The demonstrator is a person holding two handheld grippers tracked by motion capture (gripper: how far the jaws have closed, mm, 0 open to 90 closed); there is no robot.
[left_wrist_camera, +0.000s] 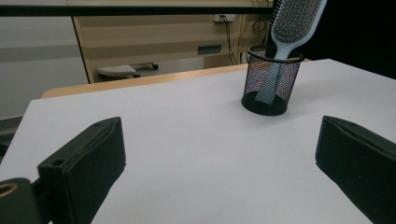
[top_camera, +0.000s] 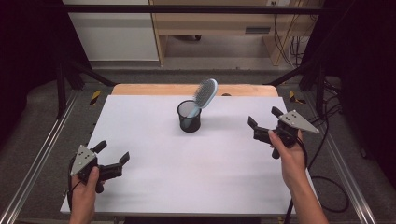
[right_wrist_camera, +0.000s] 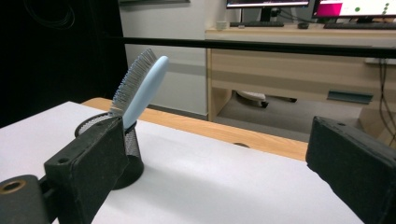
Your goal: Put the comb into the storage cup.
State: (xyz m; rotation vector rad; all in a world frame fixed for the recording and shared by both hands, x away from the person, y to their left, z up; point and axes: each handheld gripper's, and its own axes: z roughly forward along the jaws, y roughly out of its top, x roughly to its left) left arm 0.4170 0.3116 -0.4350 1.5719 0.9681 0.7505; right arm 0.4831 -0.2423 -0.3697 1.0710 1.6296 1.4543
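Note:
A black mesh cup (top_camera: 189,116) stands upright near the middle back of the white table (top_camera: 196,172). A light blue hairbrush (top_camera: 204,93) stands handle-down in it, its bristled head leaning out to the right. In the left gripper view the cup (left_wrist_camera: 270,79) and brush (left_wrist_camera: 294,21) lie ahead to the right. In the right gripper view the brush (right_wrist_camera: 142,88) and cup (right_wrist_camera: 130,154) sit at left, partly behind one jaw. My left gripper (top_camera: 113,155) is open at the front left. My right gripper (top_camera: 264,119) is open to the right of the cup. Both hold nothing.
A wooden strip (top_camera: 187,89) runs along the table's far edge. Metal rails (top_camera: 37,158) flank the table. Cables (top_camera: 331,186) trail off to the right. A desk (top_camera: 224,28) and floor lie beyond.

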